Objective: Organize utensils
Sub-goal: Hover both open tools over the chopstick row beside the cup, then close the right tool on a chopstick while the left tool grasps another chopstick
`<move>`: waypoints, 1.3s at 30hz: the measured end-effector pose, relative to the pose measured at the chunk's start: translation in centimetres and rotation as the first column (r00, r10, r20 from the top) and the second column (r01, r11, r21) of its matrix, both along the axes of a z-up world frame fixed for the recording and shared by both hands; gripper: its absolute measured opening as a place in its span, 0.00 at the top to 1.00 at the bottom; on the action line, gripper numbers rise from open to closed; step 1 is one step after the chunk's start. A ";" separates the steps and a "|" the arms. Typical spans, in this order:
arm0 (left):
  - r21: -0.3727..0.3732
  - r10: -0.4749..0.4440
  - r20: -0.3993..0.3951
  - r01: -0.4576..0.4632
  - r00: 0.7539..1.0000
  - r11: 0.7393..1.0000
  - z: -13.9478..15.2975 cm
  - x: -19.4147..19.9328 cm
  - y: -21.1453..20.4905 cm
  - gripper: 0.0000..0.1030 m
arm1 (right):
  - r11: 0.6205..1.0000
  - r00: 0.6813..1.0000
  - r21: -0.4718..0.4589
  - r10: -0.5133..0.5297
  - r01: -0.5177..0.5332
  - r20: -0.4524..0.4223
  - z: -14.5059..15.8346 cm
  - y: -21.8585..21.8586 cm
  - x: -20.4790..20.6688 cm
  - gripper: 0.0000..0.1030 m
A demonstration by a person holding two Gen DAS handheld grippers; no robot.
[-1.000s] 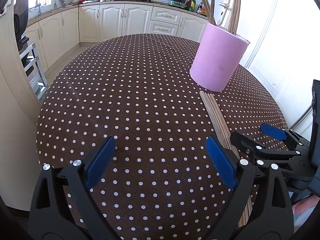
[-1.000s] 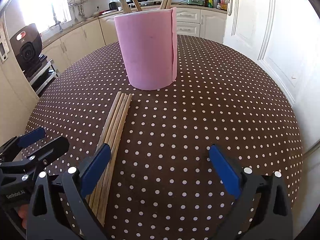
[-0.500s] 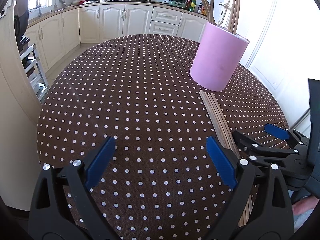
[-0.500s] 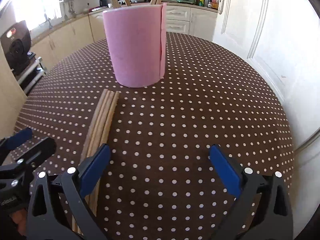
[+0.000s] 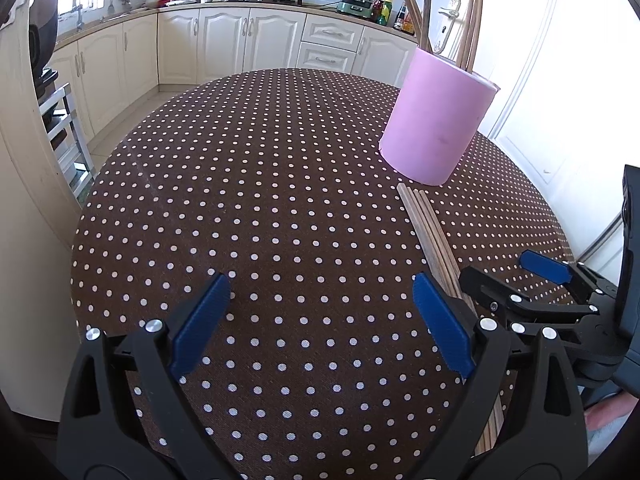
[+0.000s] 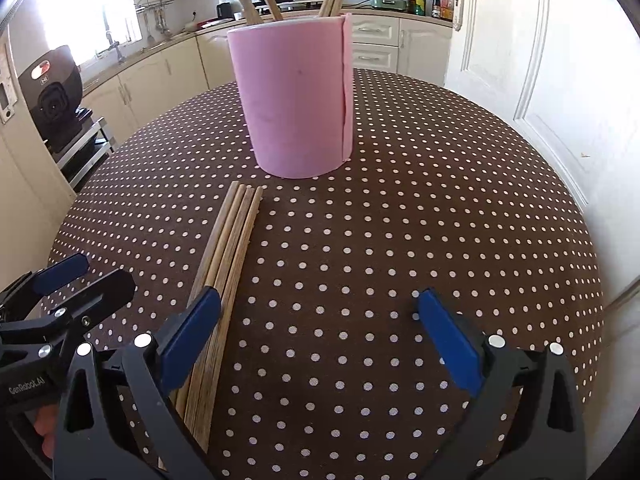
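Pickup step not begun: left gripper [image 5: 320,320] & right gripper [image 6: 320,320] both gape empty over the table [image 6: 400,240], loose chopsticks [image 6: 230,256] lying near-left of pink holder [image 6: 296,100]; next needs right gripper shifted left, straddling one.

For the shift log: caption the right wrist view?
Open right gripper over loose chopsticks before pink holder.
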State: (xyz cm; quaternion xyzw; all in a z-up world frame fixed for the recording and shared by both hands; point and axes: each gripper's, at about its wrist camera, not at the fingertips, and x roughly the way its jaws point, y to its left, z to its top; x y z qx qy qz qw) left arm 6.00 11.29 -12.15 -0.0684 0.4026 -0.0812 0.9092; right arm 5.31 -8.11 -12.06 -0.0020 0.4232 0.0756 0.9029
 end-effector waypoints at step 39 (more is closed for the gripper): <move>0.081 -0.021 -0.048 0.025 0.999 0.996 0.1 0.9 -4.6 0.11 | 0.976 0.976 -0.076 0.208 -0.203 0.070 -0.2 1.7 -2.3 0.74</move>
